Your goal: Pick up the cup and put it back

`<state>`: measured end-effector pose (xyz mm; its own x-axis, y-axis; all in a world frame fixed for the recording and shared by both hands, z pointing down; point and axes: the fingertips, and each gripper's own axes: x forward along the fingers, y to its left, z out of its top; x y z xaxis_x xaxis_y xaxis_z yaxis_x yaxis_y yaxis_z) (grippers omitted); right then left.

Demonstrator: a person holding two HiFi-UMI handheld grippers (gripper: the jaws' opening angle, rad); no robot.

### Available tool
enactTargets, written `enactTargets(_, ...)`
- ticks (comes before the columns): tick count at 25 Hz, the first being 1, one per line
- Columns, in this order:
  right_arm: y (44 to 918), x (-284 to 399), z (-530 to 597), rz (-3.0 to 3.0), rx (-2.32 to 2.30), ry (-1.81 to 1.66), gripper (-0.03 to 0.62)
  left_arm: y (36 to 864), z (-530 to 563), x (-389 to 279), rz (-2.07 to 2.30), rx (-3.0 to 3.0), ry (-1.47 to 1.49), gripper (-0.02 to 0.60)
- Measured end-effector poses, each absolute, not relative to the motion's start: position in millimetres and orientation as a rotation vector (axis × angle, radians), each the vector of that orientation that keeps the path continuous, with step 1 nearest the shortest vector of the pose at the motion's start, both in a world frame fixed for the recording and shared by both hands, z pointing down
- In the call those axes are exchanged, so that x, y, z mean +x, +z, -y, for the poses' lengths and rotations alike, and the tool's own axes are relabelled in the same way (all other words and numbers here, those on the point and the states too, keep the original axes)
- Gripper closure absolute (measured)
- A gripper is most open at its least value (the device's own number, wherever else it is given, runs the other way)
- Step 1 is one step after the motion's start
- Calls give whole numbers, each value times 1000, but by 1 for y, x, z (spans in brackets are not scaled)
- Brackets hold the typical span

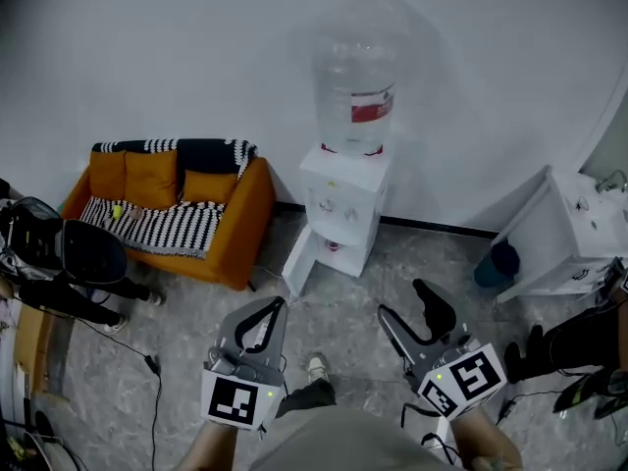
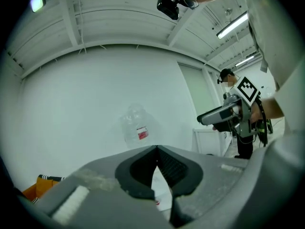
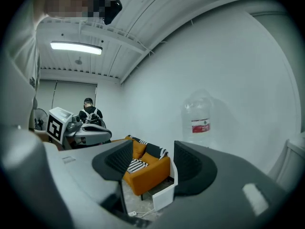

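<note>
A white water dispenser [image 1: 343, 204] with a big clear bottle [image 1: 355, 91] stands against the wall, its lower door swung open. Inside that lower compartment sits a small reddish thing [image 1: 334, 246], too small to tell whether it is the cup. My left gripper [image 1: 281, 303] hovers above the floor in front of the dispenser, its jaws meeting at the tips with nothing in them [image 2: 156, 148]. My right gripper [image 1: 405, 308] hangs to the right at about the same distance, its jaws apart and empty [image 3: 152, 159]. Both point towards the dispenser.
An orange sofa [image 1: 182, 214] with a striped blanket stands left of the dispenser. A white cabinet [image 1: 559, 248] and a blue bin [image 1: 497, 263] are at the right. Cables [image 1: 147, 361] and dark equipment [image 1: 59, 253] lie at the left. A person [image 3: 88, 109] stands in the background.
</note>
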<state>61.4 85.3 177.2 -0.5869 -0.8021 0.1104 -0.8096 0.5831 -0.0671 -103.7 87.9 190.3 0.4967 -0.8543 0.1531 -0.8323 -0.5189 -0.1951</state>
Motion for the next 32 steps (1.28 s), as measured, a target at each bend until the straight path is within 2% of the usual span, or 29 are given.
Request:
enactTargets(9,176,13,29,2705,1437,172,322,190,33,-152,-1443,-2656,-350,580)
enactTargets(17,184,-1,77,2685,1434,178,322,196,84,-170,-1464,-2660,-334,580)
enactTargets(32,213,40,151,2724,1307,238,322,226,137,-131,-1629,-2632,-415,580)
